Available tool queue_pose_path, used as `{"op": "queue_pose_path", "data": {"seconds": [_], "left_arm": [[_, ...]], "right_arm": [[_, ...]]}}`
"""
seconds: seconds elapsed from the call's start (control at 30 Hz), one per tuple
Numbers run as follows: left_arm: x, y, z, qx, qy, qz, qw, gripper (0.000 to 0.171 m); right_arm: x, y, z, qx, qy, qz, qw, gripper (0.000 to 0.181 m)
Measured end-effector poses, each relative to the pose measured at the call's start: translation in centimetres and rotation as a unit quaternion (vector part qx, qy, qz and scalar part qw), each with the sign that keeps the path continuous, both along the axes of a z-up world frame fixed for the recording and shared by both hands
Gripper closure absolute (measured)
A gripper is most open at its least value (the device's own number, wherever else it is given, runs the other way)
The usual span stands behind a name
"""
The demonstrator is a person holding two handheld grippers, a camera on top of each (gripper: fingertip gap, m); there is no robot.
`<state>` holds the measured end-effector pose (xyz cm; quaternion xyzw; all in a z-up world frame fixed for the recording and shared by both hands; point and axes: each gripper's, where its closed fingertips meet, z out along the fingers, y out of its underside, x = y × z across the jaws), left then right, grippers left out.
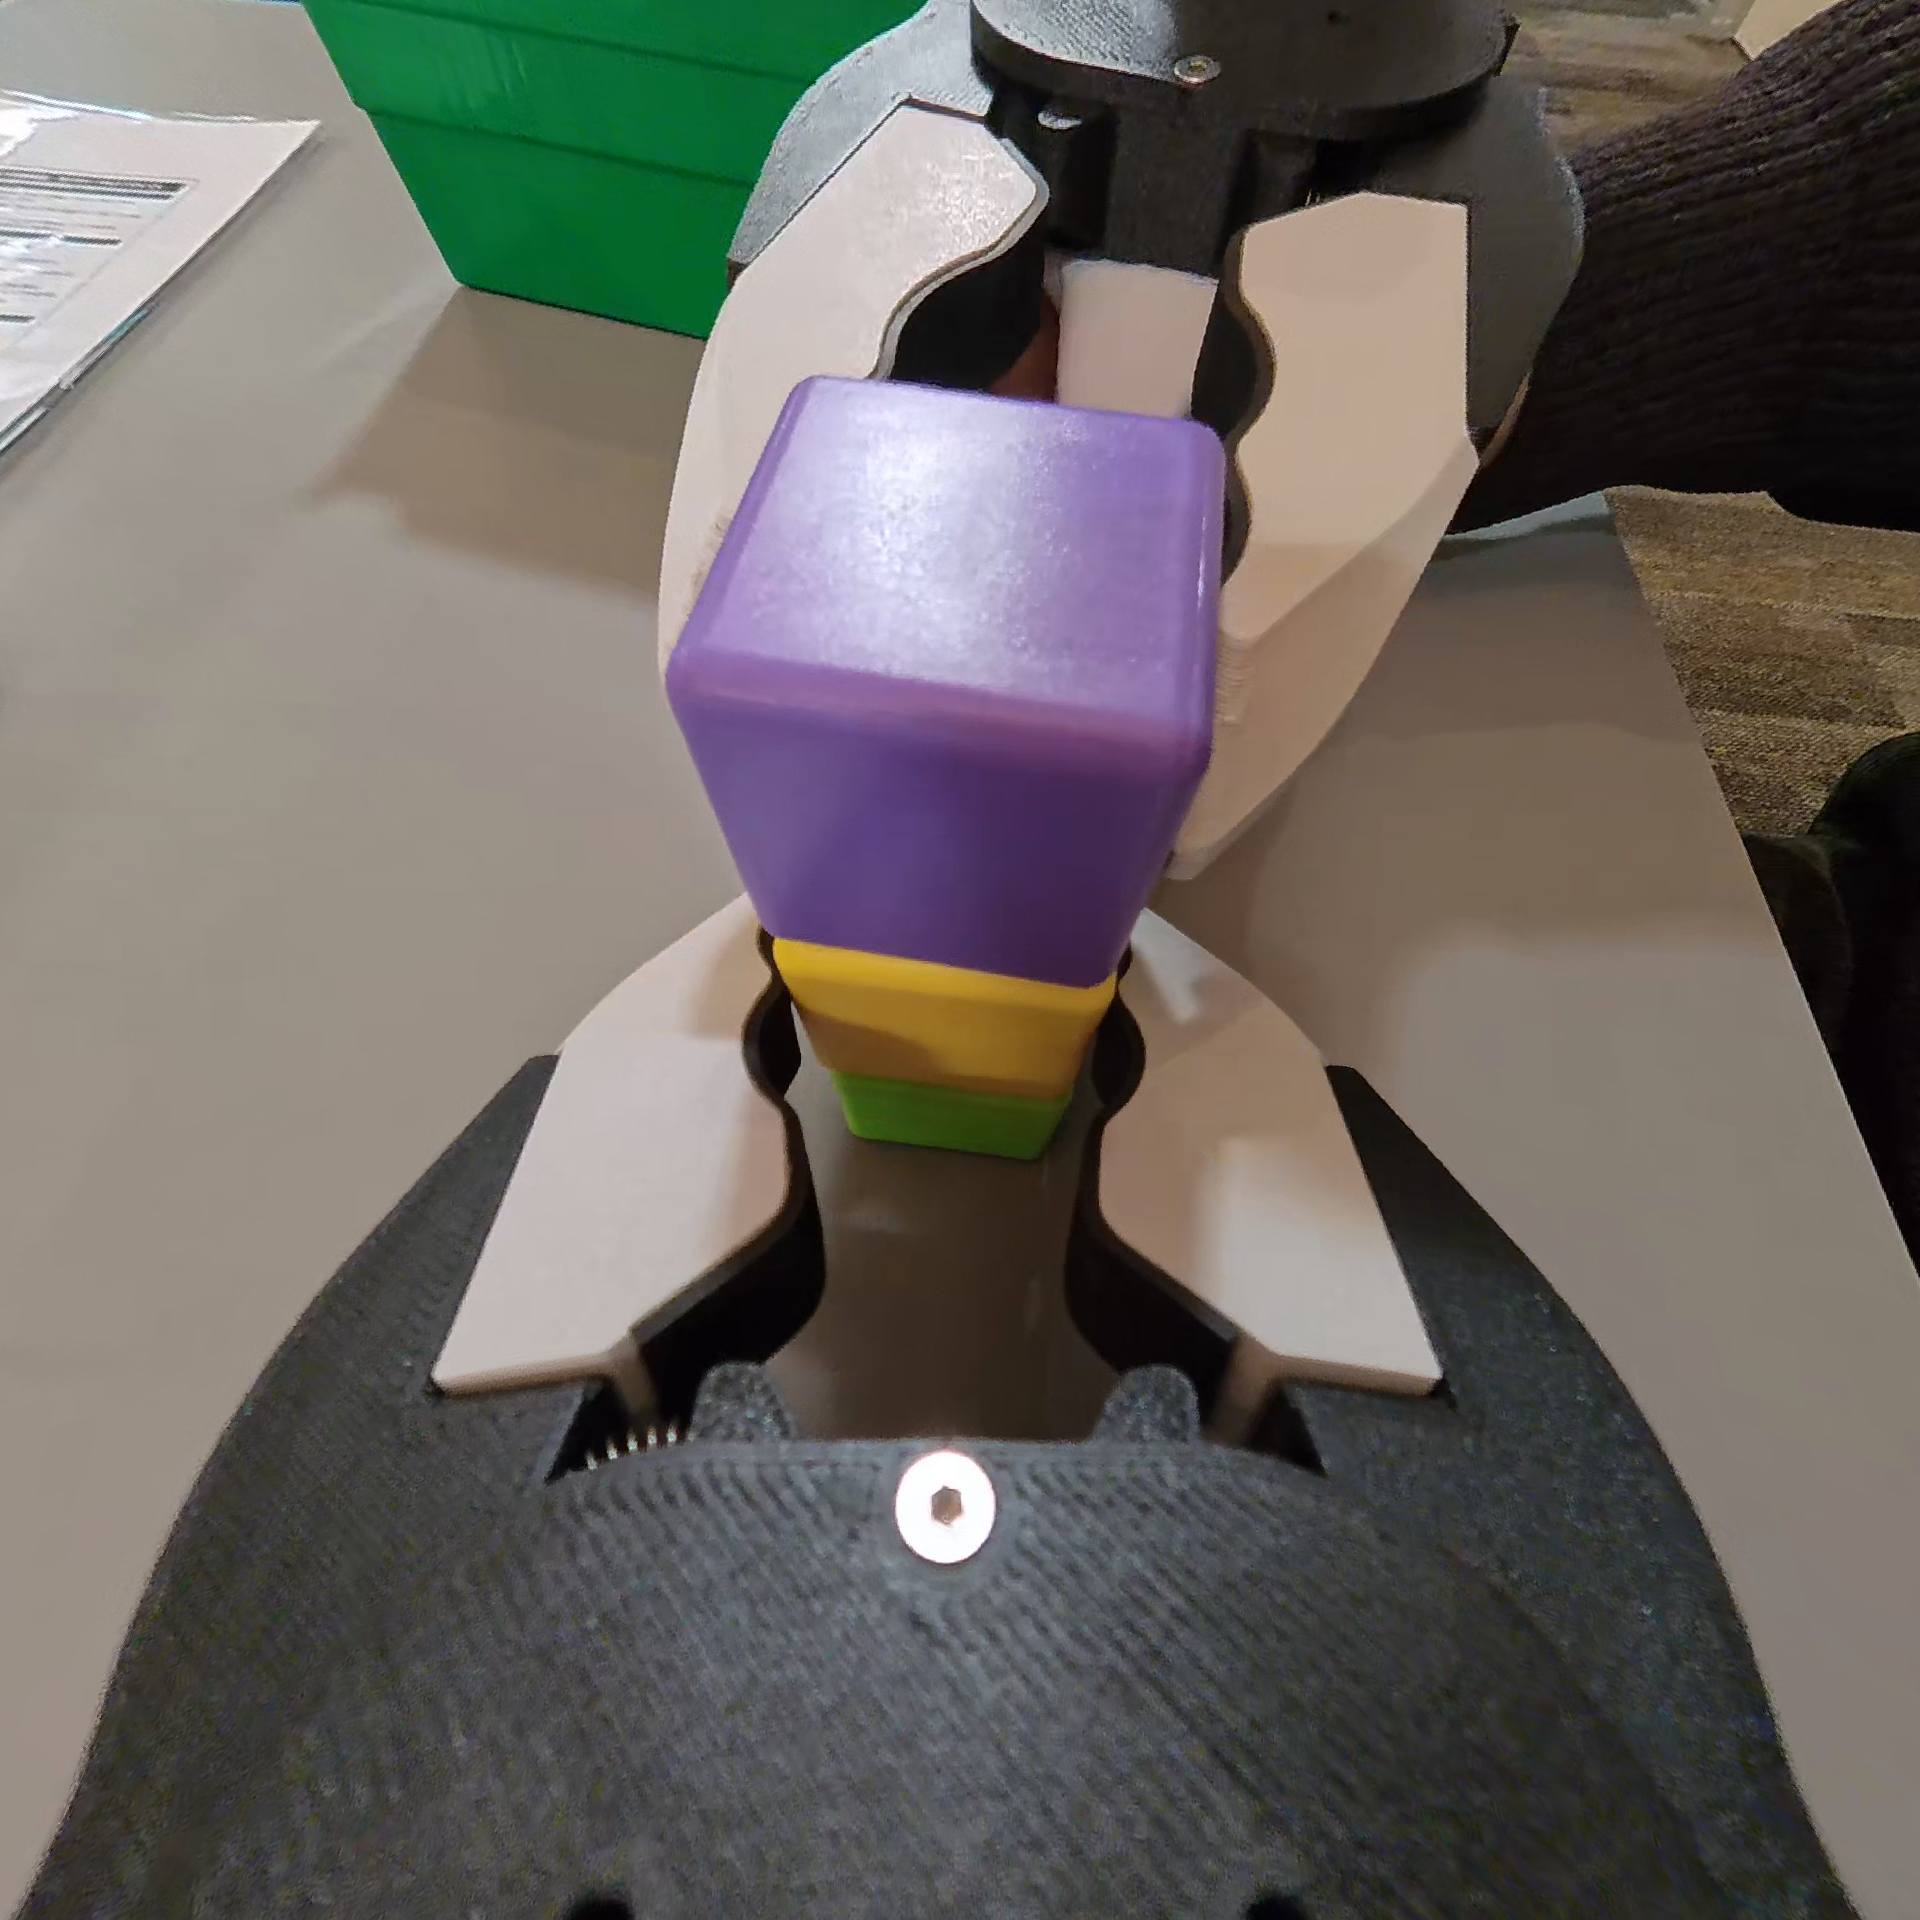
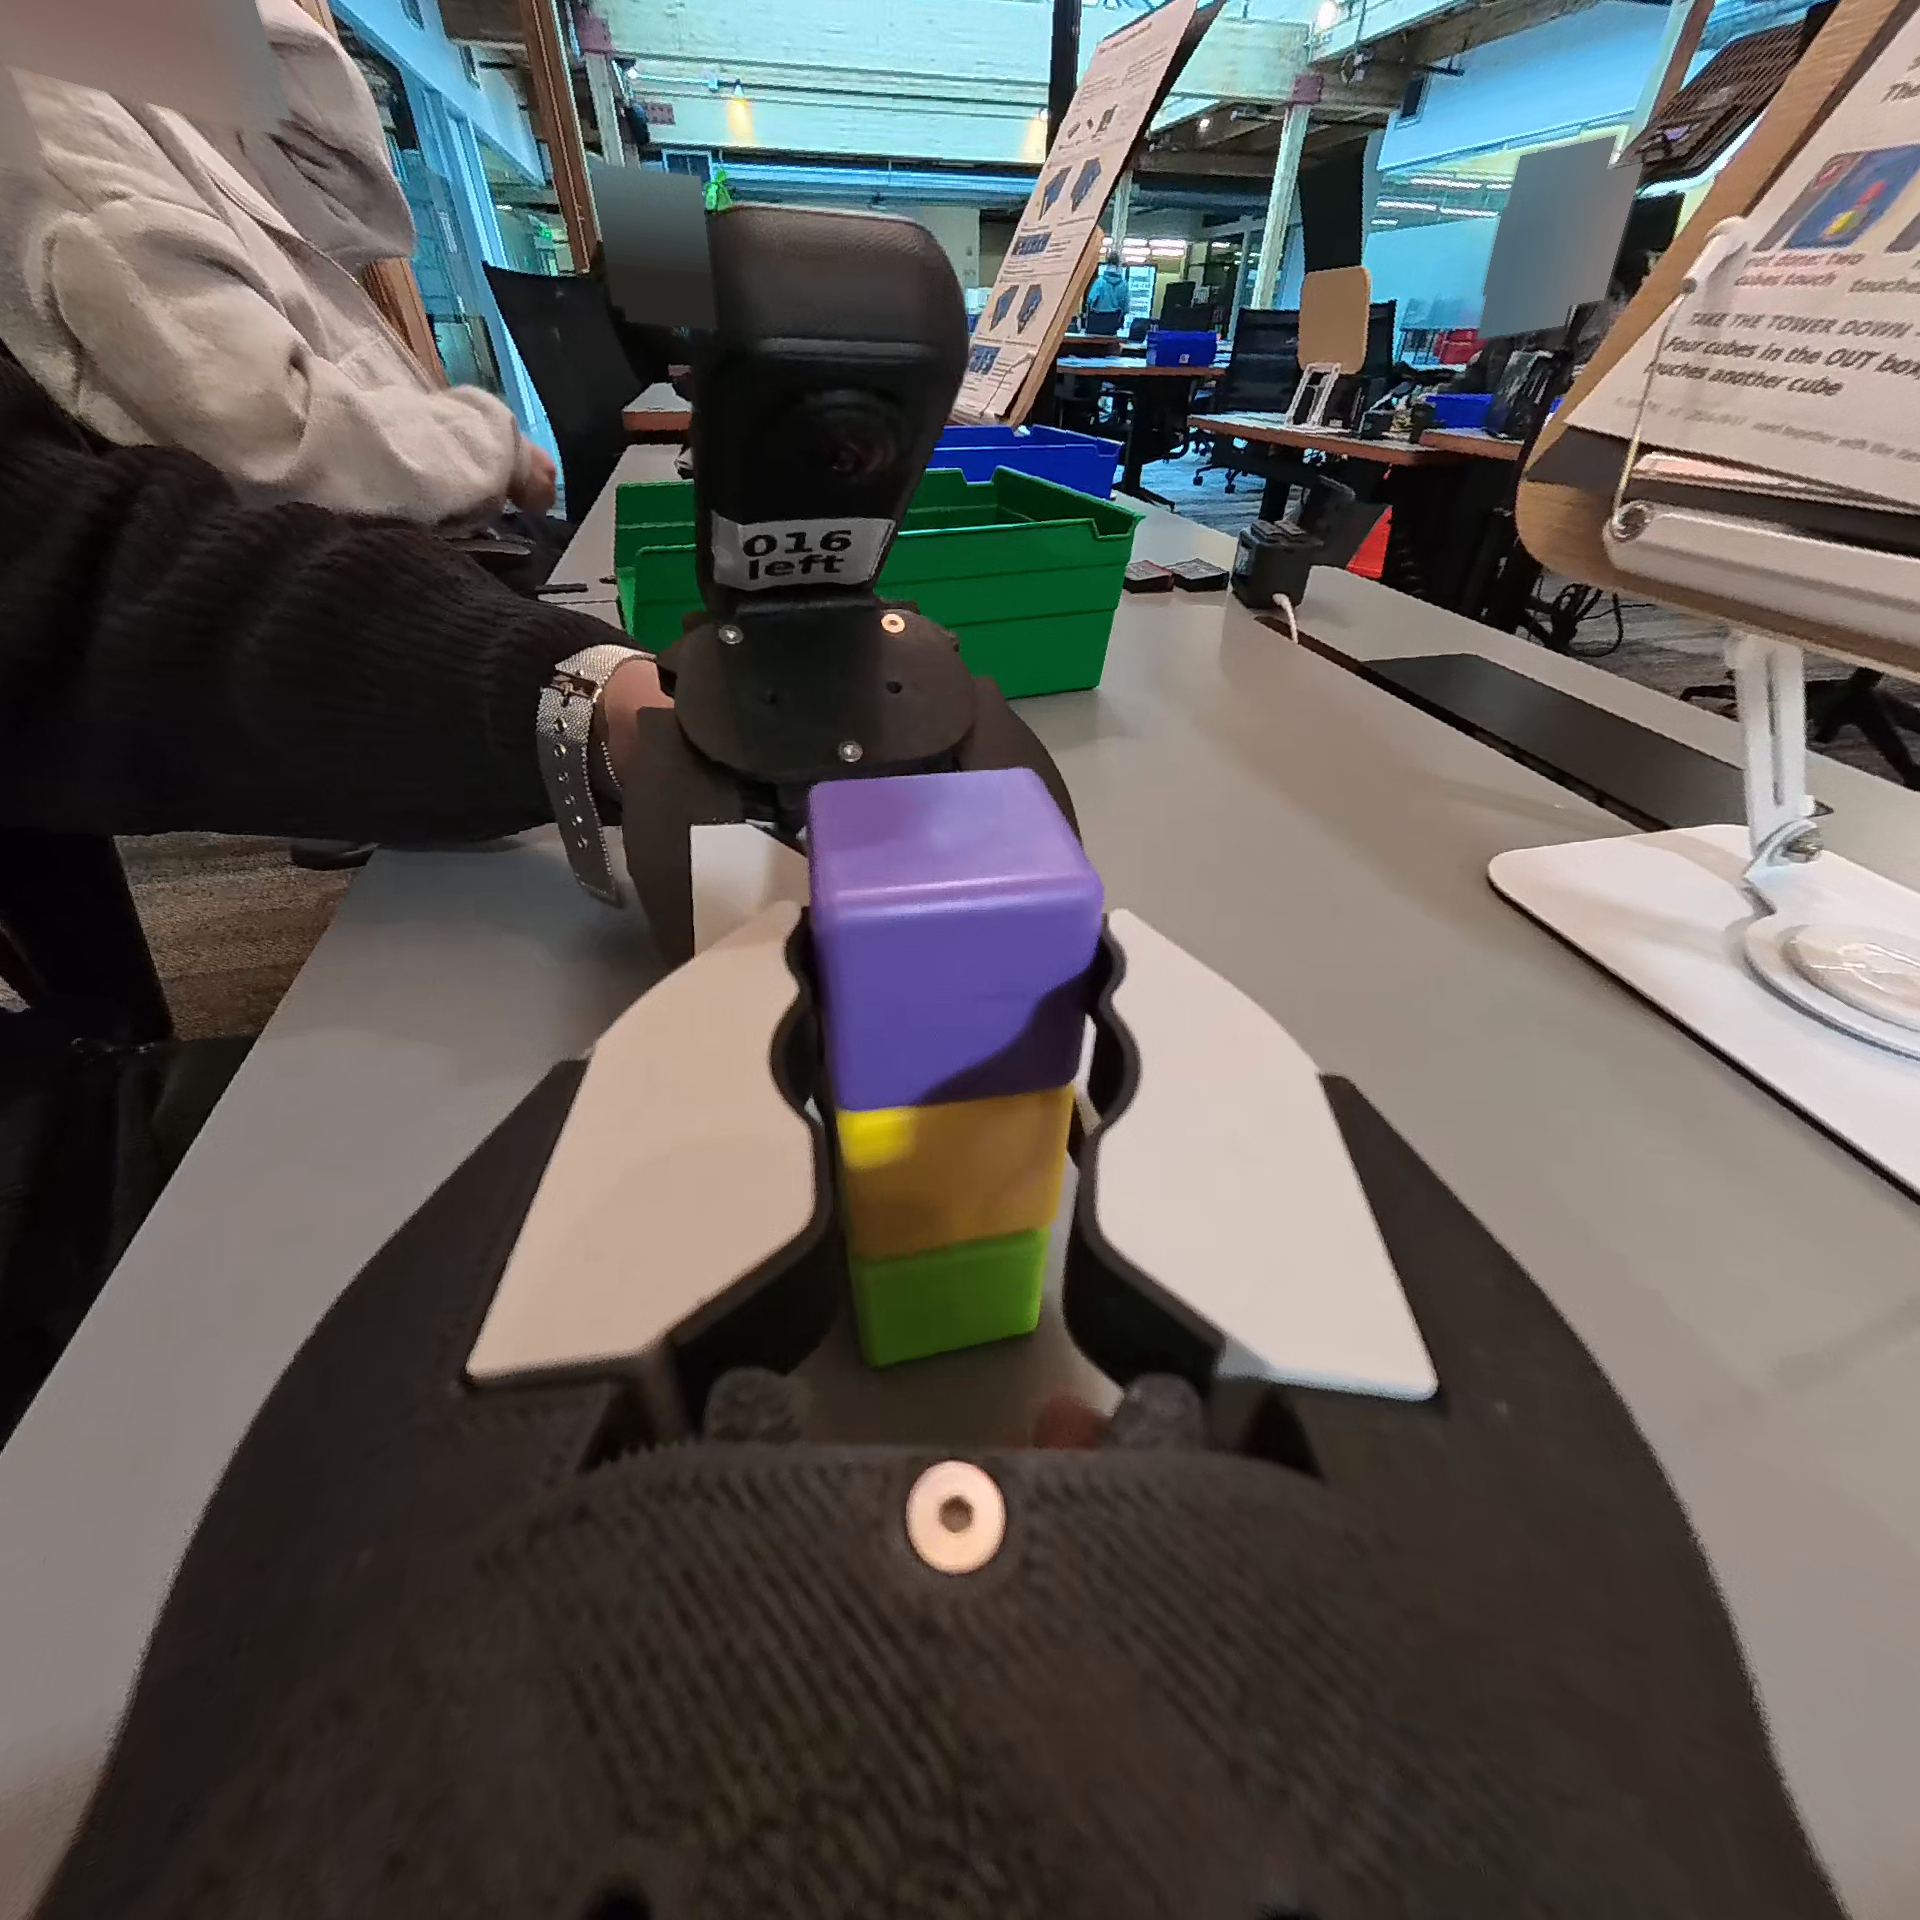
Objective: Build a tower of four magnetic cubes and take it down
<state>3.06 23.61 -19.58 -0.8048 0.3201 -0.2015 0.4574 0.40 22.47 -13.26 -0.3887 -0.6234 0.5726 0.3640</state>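
A tower of three cubes stands on the grey table [image 1: 312,727]: a purple cube [image 1: 945,675] on top, a yellow cube [image 1: 956,1023] in the middle, a green cube [image 1: 951,1122] at the bottom. My left gripper [image 1: 940,956] is low, with its jaws against the yellow cube's sides. My right gripper [image 2: 951,935] faces it from the other side, jaws shut on the purple cube [image 2: 951,935], which still rests on the yellow cube [image 2: 956,1164] above the green cube [image 2: 951,1294]. One of the right gripper's white fingers [image 1: 1340,540] shows behind the tower.
A green bin [image 2: 997,582] stands behind the tower, also in the left wrist view [image 1: 582,187], with a blue bin [image 2: 1029,452] beyond. A white stand [image 2: 1662,935] with a sign board is at right. Paper sheets [image 1: 104,239] lie at left. A dark sleeve [image 2: 260,644] holds the left gripper.
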Motion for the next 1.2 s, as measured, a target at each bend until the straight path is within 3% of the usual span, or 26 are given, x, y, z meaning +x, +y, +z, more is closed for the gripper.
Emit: {"op": "queue_pose_path", "data": {"seconds": [0.17, 0.43, 0.6, 0.73, 0.8, 0.97, 1.07, 1.2], "left_arm": [[-0.2, 0.2, 0.0, -0.004, -0.005, 0.007, 1.000, 0.118], [-0.1, 0.2, 0.0, -0.004, -0.003, 0.006, 1.000, 0.118], [-0.2, 0.2, 0.0, -0.003, -0.002, 0.007, 1.000, 0.117], [-0.1, 0.2, -0.1, -0.006, -0.003, 0.004, 1.000, 0.117], [-0.1, 0.2, -0.2, -0.009, -0.002, 0.002, 1.000, 0.117], [-0.1, 0.2, -0.3, -0.011, 0.003, 0.003, 1.000, 0.118], [-0.1, 0.2, -0.3, -0.011, 0.003, 0.003, 1.000, 0.118], [-0.1, 0.2, -0.4, -0.008, 0.009, 0.006, 1.000, 0.118]], "right_arm": [[-0.4, 0.9, 0.4, 0.055, 0.019, -0.049, 0.997, 0.131], [1.3, 2.5, 6.6, 0.042, 0.087, -0.101, 0.990, 0.131], [4.1, 3.7, 9.4, 0.140, 0.067, -0.124, 0.980, 0.131], [8.4, 6.0, 10.3, 0.208, 0.006, -0.123, 0.970, 0.131], [11.1, 8.3, 10.0, 0.241, -0.043, -0.151, 0.958, 0.131], [18.7, 16.6, 8.3, 0.268, -0.157, -0.301, 0.901, 0.131], [22.3, 21.8, 5.7, 0.234, -0.238, -0.404, 0.852, 0.131], [24.4, 25.4, 0.7, 0.106, -0.366, -0.465, 0.799, 0.130]]}}
